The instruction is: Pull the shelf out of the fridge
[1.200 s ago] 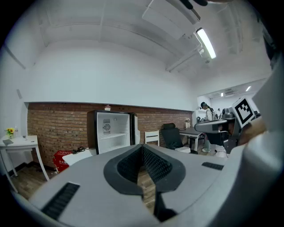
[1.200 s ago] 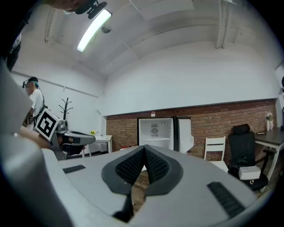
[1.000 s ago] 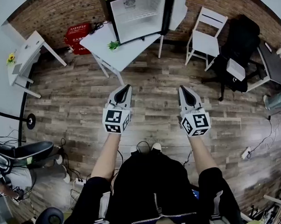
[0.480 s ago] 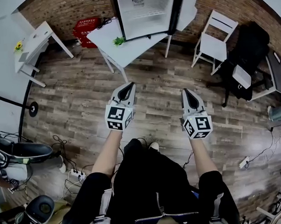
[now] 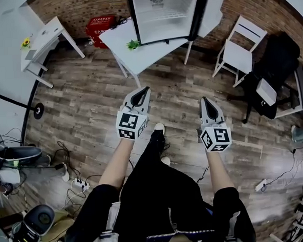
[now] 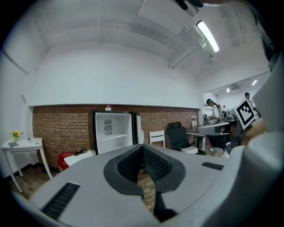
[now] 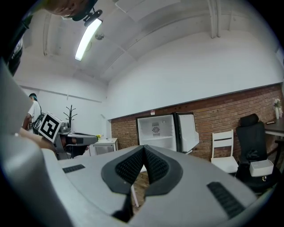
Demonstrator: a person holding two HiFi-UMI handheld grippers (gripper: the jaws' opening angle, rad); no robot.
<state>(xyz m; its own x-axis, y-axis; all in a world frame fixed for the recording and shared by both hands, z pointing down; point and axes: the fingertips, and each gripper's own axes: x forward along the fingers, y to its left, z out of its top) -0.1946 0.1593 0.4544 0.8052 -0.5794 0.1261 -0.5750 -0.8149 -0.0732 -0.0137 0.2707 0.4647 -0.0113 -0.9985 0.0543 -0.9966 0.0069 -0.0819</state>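
At the left wall: white side table (image 5: 42, 40) with a small yellow flower (image 5: 26, 43) on top.
Red crate (image 5: 99, 26): on the floor against the brick wall, between the side table and the white table (image 5: 138, 53).
White table: set at an angle on the wood floor (image 5: 85, 106); a small green plant (image 5: 133, 44) sits near its far end.
Left gripper (image 5: 142, 91): held out over the floor, pointing toward the white table. Jaws clenched tip to tip with nothing between them, clearest in the left gripper view (image 6: 142, 146).
Fridge (image 5: 135, 18): at the far end of the white table, door (image 5: 212, 12) swung wide to the right, white interior lit.
Shelf (image 5: 166, 15): in place inside the fridge, across the middle of the cavity. Well apart from both grippers. Also seen in the left gripper view (image 6: 113, 137) and the right gripper view (image 7: 156, 137).
Right gripper (image 5: 206, 100): held out level beside the left one, pointing the same way. Jaws pressed together and empty (image 7: 144, 147).
White chair (image 5: 241, 51): right of the fridge door.
Black office chair (image 5: 274, 62): far right.
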